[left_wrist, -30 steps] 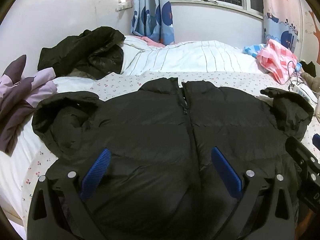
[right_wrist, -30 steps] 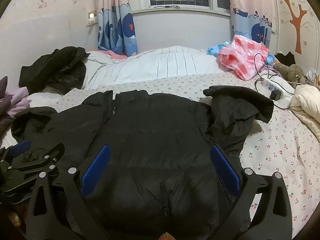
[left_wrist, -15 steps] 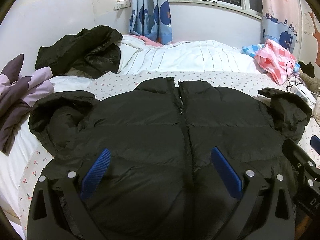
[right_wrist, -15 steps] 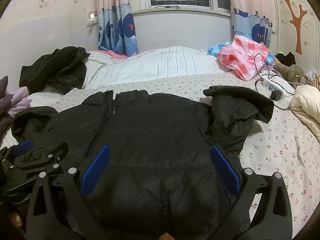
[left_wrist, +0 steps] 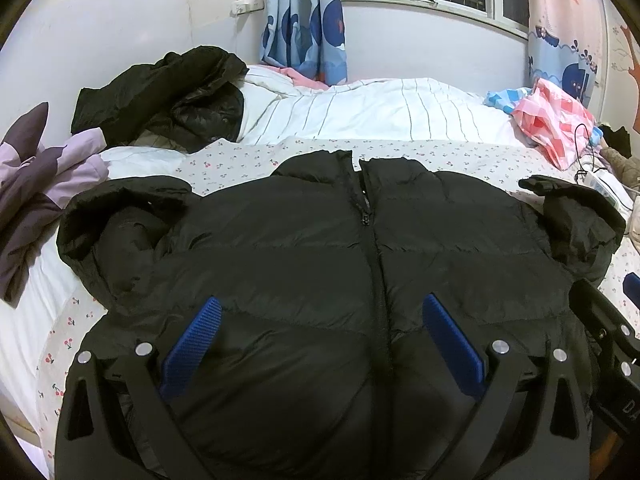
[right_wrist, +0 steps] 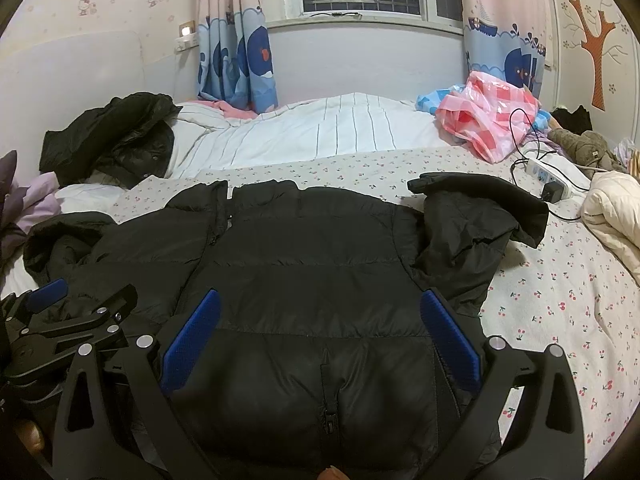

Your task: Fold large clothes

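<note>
A black puffer jacket (left_wrist: 312, 248) lies front up on the cherry-print bed sheet (left_wrist: 248, 160), zipped, collar pointing to the window. Its sleeves are bunched at the left (left_wrist: 116, 224) and the right (right_wrist: 480, 216). My left gripper (left_wrist: 320, 336) is open and empty, its blue pads over the jacket's lower left half. My right gripper (right_wrist: 320, 332) is open and empty over the lower right half (right_wrist: 320, 280). The left gripper shows at the left edge of the right wrist view (right_wrist: 48, 320).
A second black jacket (left_wrist: 168, 92) and a purple garment (left_wrist: 32, 184) lie at the back left. A striped white duvet (left_wrist: 380, 116) lies behind. A pink checked bag (right_wrist: 488, 116), a power strip with cables (right_wrist: 548, 176) and a cream blanket (right_wrist: 616, 212) are at the right.
The left wrist view has shifted a little: the jacket sits slightly lower and nearer in it. The right gripper has barely moved. Both grippers stay open.
</note>
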{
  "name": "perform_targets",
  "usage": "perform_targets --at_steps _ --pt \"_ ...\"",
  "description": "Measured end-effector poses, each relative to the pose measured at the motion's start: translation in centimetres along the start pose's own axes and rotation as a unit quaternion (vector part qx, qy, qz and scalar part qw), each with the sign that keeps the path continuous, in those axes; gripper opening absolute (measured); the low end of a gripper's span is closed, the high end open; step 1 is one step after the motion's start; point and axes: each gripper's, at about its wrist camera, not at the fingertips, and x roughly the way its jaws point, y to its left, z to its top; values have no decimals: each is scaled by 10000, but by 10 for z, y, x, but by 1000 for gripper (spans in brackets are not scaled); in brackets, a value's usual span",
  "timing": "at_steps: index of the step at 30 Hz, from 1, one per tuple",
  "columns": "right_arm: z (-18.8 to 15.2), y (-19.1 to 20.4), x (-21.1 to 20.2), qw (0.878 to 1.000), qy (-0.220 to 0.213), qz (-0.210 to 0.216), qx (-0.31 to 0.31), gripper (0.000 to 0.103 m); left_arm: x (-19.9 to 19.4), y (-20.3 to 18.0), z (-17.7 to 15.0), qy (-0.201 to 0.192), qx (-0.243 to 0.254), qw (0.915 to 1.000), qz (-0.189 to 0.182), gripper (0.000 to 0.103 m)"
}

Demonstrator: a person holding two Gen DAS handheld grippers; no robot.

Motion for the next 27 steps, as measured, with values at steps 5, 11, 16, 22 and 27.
perform_targets --at_steps 5,11,16,22,27 --pt "0 0 0 10000 -6 -10 -9 96 0 0 0 -2 0 10000 2 97" --pt "1 2 -1 10000 -20 -27 -40 96 0 1 0 -4 -1 10000 3 97" --pt "0 3 -2 10000 -25 -30 -45 96 0 1 0 -4 -8 10000 -4 97" --pt "0 3 -2 10000 -30 -27 -47 96 -1 1 0 -8 -5 10000 -6 97" --pt "1 3 -3 10000 -28 -28 -46 96 -1 0 0 -3 -15 10000 -6 97"
